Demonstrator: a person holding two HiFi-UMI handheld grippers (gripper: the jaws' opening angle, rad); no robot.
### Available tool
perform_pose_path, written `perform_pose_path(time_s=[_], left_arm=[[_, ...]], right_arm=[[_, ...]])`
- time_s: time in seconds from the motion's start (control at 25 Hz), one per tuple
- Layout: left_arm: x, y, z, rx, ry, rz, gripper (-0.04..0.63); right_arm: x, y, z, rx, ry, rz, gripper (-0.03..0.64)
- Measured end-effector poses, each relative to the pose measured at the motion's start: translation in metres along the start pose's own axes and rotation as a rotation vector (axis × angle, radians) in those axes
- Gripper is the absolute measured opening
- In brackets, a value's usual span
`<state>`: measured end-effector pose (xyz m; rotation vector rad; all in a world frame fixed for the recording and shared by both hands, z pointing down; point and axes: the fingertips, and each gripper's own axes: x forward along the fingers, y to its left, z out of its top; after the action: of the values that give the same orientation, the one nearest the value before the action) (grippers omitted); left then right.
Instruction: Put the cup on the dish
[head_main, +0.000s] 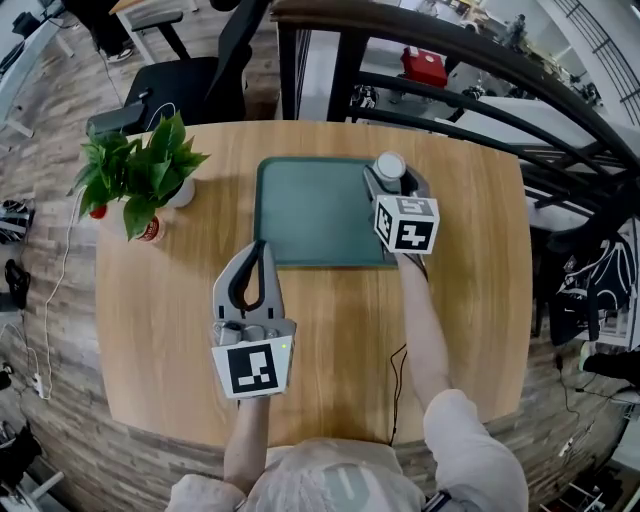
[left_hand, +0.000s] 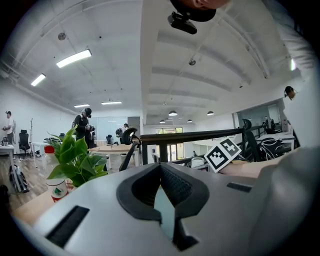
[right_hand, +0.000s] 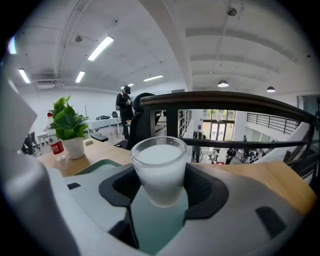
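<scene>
A frosted white cup (head_main: 390, 165) (right_hand: 160, 170) stands upright between the jaws of my right gripper (head_main: 391, 178) (right_hand: 161, 176), which is shut on it. The cup is over the far right corner of the flat green dish (head_main: 310, 215) (right_hand: 98, 168); I cannot tell whether it touches the dish. My left gripper (head_main: 261, 247) (left_hand: 160, 166) is nearer the front of the wooden table (head_main: 470, 300), just off the dish's front left corner. Its jaws meet at the tips with nothing between them.
A potted green plant (head_main: 140, 170) (left_hand: 75, 160) and a small red-labelled bottle (head_main: 150, 230) stand at the table's left. A black railing (head_main: 450, 60) and a black chair (head_main: 190, 85) lie beyond the far edge. A thin cable (head_main: 395, 380) runs along the front right.
</scene>
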<state>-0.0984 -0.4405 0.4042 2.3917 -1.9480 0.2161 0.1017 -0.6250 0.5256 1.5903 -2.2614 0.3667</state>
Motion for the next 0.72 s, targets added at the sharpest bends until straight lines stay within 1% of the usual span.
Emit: perform_pose_path(time_s=[0.24, 0.48, 0.72], left_arm=[[0.008, -0.002, -0.020, -0.007, 0.046, -0.007, 0.006], [0.010, -0.006, -0.031, 0.007, 0.072, -0.016, 0.006], [0.009, -0.004, -0.030, 0.010, 0.070, -0.006, 0.006]], right_arm=[[0.019, -0.009, -0.027, 0.047, 0.081, -0.034, 0.267], [0.029, -0.012, -0.034, 0.071, 0.116, -0.050, 0.267], [0.031, -0.014, -0.049, 0.087, 0.164, -0.076, 0.267]])
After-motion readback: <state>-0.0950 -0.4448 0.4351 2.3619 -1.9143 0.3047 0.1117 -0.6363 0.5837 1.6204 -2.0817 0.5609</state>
